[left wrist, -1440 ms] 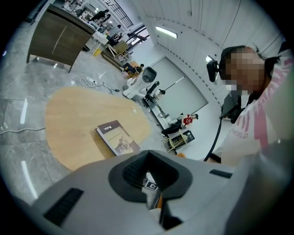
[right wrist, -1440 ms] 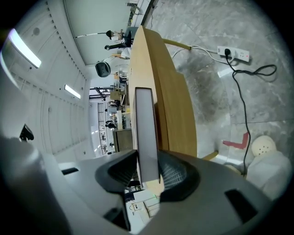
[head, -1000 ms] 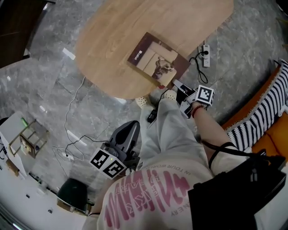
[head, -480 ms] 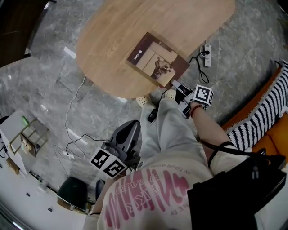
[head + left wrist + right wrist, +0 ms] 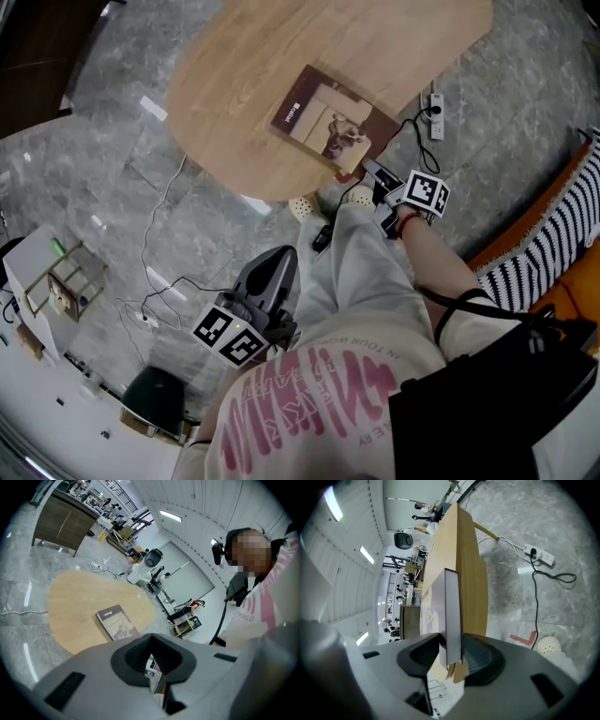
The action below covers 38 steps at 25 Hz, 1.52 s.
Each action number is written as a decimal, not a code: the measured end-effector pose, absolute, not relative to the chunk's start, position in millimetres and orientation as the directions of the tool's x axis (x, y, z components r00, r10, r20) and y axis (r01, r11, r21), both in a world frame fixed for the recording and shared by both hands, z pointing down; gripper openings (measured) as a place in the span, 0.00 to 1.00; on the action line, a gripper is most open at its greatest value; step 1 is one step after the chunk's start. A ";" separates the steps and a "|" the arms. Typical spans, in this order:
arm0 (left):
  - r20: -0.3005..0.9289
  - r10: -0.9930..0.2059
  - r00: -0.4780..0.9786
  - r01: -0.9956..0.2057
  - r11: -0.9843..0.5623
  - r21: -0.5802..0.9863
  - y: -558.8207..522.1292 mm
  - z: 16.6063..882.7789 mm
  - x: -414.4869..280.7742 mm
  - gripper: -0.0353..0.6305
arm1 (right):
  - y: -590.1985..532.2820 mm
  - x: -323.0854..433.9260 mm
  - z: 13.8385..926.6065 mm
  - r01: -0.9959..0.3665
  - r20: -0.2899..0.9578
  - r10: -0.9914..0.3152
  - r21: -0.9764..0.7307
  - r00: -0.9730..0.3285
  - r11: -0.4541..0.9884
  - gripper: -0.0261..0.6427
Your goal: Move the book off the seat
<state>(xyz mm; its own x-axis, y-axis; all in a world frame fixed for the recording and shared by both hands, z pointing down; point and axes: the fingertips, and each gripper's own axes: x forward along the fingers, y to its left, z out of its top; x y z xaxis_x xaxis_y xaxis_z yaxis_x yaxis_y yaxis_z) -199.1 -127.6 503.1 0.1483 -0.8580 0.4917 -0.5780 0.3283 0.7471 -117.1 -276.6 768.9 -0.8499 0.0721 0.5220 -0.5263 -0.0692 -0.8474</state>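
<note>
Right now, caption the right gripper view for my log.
Right gripper grips the book edge-on, wooden table behind.

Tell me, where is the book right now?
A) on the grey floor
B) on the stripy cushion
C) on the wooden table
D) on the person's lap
C: the book lies flat on the wooden table, and the right gripper has its fingers closed on the book's near edge.
</note>
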 end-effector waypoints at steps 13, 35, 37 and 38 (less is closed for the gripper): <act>0.454 -0.885 0.100 -0.620 0.302 0.724 -125.3 472.3 -198.4 0.06 | -288.7 -109.8 768.5 -0.673 0.671 0.057 -0.732 -0.739 -0.107 0.28; 0.172 -0.974 0.151 -0.783 -0.011 0.622 -144.8 388.0 -225.2 0.06 | -373.6 -139.9 562.0 -0.154 0.185 -0.257 -0.979 -0.948 -0.137 0.33; 0.153 -0.975 0.160 -0.801 -0.038 0.597 -138.8 389.1 -235.6 0.06 | -381.9 -140.8 524.7 -0.075 0.090 -0.277 -0.995 -0.957 -0.067 0.33; 0.143 -0.976 0.163 -0.809 -0.049 0.586 -137.3 388.1 -239.1 0.06 | -386.4 -139.6 506.5 -0.034 0.040 -0.284 -0.999 -0.958 -0.026 0.33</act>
